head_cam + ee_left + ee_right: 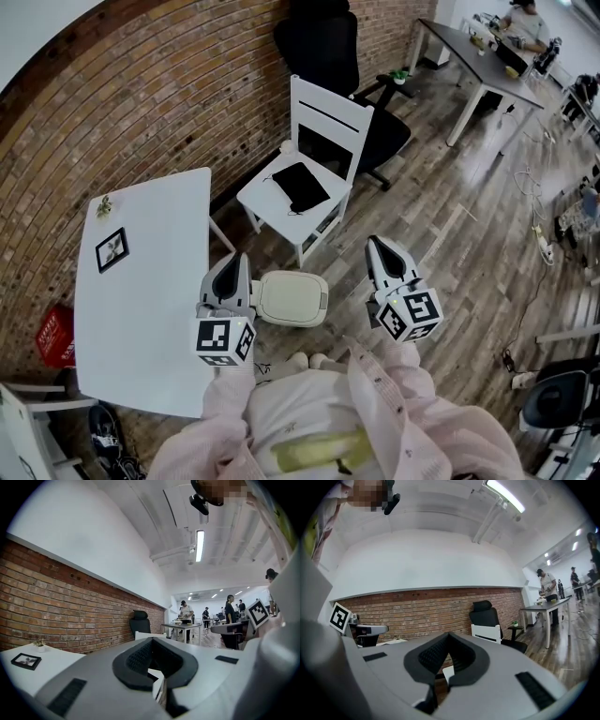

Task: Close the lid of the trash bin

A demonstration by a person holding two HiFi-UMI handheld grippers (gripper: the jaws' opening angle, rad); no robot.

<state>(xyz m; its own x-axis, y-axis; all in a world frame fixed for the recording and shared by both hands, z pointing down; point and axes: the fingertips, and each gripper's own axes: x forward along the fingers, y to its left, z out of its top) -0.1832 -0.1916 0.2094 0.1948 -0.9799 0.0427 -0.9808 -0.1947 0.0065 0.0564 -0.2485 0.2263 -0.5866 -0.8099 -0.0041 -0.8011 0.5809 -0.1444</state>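
In the head view a small cream trash bin [292, 298] stands on the wood floor just in front of the person, its lid lying flat on top. My left gripper [234, 259] hovers level beside the bin's left edge, jaws together and holding nothing. My right gripper [378, 244] is held level to the right of the bin, well apart from it, jaws also together and empty. In the left gripper view the left gripper [152, 644] shows its dark pads meeting. The right gripper view shows the right gripper [449, 637] closed the same way. Neither gripper view shows the bin.
A white table [141, 309] with a small framed picture [112, 248] stands left of the bin. Behind the bin is a white chair [309, 178] with a black cloth [300, 186] on its seat, then a black office chair [328, 47] and a brick wall [141, 94].
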